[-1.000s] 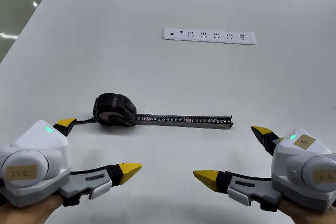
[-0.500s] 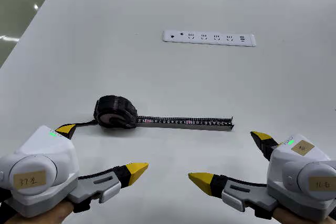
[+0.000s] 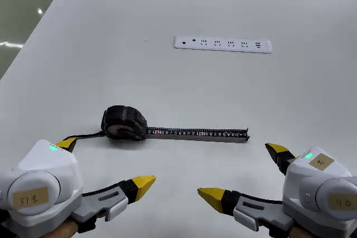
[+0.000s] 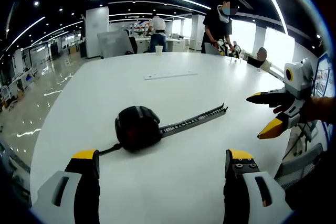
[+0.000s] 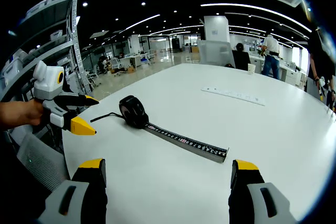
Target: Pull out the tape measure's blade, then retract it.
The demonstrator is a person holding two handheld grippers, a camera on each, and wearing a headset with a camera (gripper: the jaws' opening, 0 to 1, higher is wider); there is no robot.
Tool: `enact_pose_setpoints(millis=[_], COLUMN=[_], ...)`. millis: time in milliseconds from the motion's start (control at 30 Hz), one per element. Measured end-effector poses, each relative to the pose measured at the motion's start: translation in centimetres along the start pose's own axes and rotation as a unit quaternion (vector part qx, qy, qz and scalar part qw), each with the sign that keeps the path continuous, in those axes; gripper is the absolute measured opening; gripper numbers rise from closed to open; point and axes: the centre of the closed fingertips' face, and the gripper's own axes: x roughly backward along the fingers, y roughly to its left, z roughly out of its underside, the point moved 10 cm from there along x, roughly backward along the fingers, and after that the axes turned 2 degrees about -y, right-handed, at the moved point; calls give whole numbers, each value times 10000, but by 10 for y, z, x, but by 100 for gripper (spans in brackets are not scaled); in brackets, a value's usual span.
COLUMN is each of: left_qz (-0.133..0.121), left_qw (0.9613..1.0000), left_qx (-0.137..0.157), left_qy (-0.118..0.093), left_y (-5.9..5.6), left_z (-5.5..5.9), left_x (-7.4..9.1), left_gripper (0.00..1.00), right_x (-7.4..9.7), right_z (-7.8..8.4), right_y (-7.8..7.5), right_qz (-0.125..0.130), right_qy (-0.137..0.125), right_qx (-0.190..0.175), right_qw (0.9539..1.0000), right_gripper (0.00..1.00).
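A black tape measure (image 3: pixel 123 122) lies on the white table (image 3: pixel 167 76), its blade (image 3: pixel 196 133) pulled out to the right and lying flat, ending in a hook (image 3: pixel 246 134). A black strap trails left from the case. In the left gripper view the case (image 4: pixel 136 128) and blade (image 4: pixel 194 119) lie ahead of the jaws. In the right gripper view the case (image 5: pixel 133 111) and blade (image 5: pixel 186 142) lie ahead too. My left gripper (image 3: pixel 106 163) is open, near and left of the case. My right gripper (image 3: pixel 245 172) is open, just short of the blade's end. Neither touches anything.
A white power strip (image 3: pixel 222 44) lies flat at the far middle of the table. The table's left edge (image 3: pixel 33 37) borders a shiny green floor. People stand beyond the far end of the table (image 4: pixel 218 24).
Both grippers have drawn a little nearer to me and lower in the picture. The tape measure and its blade lie as before.
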Motion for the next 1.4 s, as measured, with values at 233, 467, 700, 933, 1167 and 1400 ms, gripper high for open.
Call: enact_pose_setpoints(millis=[233, 467, 700, 933, 1167, 1400], left_qz=[-40, -54, -58, -83, -114, -144], left_qw=[10000, 10000, 10000, 9999, 9999, 9998], left_qx=[10, 39, 45, 77, 91, 117], left_qy=[22, 38, 26, 35, 61, 59], left_y=[-2, -2, -2, -2, -3, -2], left_z=[-1, -1, -3, -4, -5, -9], left_x=[-2, -3, -5, -8, -12, -18], left_gripper=[97, 98, 99, 99, 99, 99], right_x=[1, 1, 1, 0, -5, -12], right_z=[0, 1, -1, -2, -5, -9], right_y=[0, -1, -3, -5, -9, -17], right_qz=[-2, -33, 5, -3, -69, -132], right_qy=[1, 15, -12, 10, 75, 158], right_qx=[-15, -77, -55, -26, 108, 216], right_qw=[10000, 10000, 10000, 10000, 9999, 9996], right_gripper=[99, 99, 99, 99, 99, 99])
